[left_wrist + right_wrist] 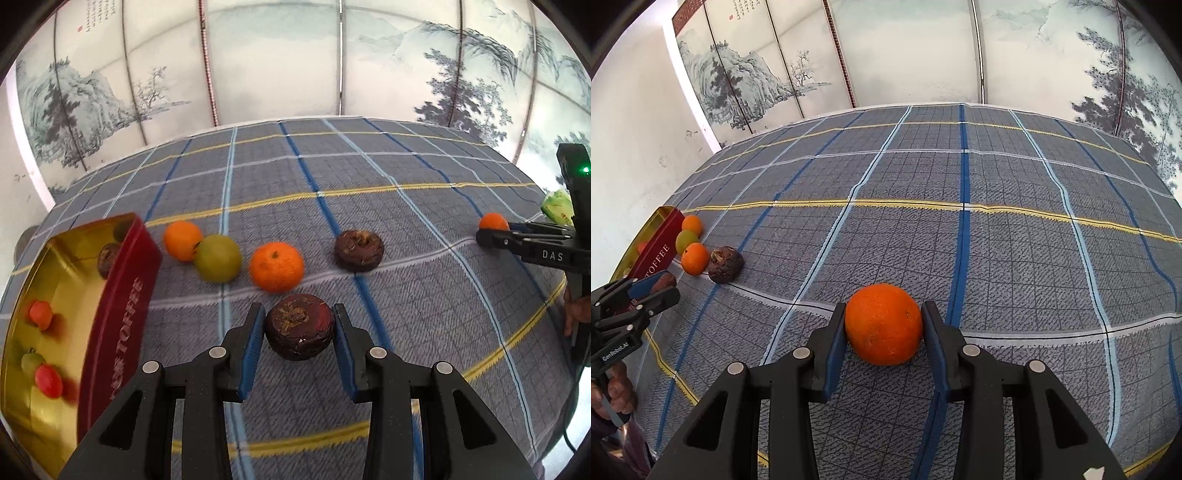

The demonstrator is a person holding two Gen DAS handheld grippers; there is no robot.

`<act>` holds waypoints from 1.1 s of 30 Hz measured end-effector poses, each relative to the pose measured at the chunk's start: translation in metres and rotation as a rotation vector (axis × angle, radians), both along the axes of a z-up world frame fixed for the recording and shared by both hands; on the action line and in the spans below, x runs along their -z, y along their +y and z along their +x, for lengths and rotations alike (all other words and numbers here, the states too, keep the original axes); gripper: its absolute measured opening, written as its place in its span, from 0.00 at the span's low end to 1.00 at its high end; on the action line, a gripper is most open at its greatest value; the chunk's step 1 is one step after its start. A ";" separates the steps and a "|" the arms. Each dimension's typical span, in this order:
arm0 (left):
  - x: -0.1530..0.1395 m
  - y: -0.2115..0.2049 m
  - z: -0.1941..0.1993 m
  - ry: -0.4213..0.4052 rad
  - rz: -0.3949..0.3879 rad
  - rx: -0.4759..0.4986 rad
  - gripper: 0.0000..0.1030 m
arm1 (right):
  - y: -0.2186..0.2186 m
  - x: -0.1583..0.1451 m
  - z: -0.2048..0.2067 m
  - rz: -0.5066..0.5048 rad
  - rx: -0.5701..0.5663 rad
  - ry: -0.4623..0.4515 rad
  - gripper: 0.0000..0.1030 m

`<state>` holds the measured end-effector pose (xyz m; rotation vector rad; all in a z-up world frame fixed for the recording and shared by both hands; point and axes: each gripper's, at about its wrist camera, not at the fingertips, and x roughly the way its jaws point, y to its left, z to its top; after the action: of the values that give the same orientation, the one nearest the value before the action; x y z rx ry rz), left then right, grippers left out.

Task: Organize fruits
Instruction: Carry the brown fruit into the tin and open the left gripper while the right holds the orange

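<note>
My left gripper (299, 332) clamped a dark brown fruit (299, 330); the toffee tin (122, 295) lay close on its left. My right gripper (884, 325) pinched an orange (884, 323), far from it.

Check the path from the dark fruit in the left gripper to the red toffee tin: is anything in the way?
Nothing visible blocks it. The dark fruit sits clamped in the left gripper, and only bare tablecloth lies between it and the red toffee tin. The green fruit and nearest orange lie farther back, off that line.
</note>
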<state>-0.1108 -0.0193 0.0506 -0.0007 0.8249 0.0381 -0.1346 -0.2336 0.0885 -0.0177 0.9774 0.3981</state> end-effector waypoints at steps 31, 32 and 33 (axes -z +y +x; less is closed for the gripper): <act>-0.022 0.184 0.040 0.175 0.192 -0.341 0.39 | 0.014 0.001 -0.004 -0.090 -0.021 -0.023 0.41; -0.022 0.188 0.041 0.179 0.186 -0.350 0.41 | 0.014 0.001 -0.004 -0.092 -0.021 -0.024 0.41; -0.022 0.191 0.041 0.181 0.185 -0.359 0.46 | 0.014 0.001 -0.004 -0.095 -0.022 -0.025 0.41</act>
<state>-0.0699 0.1713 0.0727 0.0297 0.9912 0.4583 -0.1384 -0.2191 0.0876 -0.1192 0.9720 0.3701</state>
